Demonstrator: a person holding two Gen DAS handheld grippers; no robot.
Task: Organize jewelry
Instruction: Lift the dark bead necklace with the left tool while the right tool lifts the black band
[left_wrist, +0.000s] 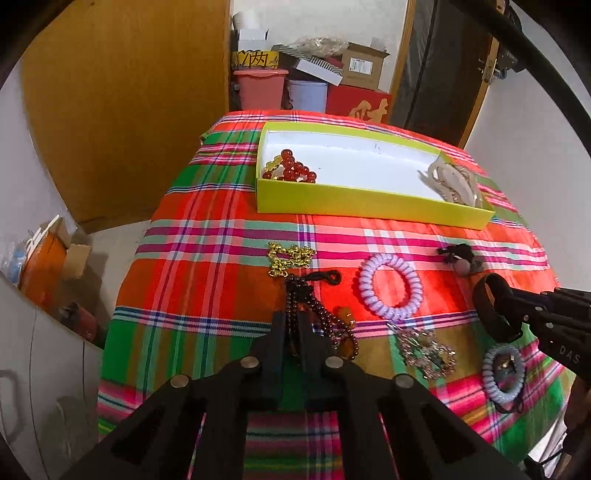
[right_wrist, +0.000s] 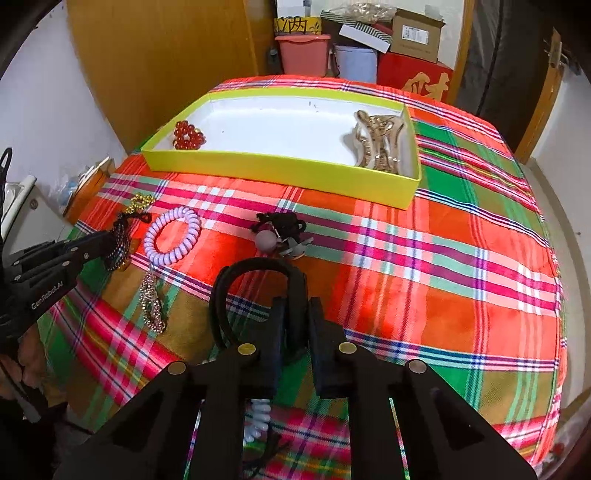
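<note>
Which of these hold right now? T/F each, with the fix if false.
1. The left tool is shut on the dark bead string. True.
2. The right tool holds the lilac coil band. False: it grips the black band; the lilac coil band lies on the cloth.
3. The yellow box is empty. False: red beads sit at one end, a pale claw clip at the other.
4. The gold bead bracelet lies on the cloth outside the box. True.
</note>
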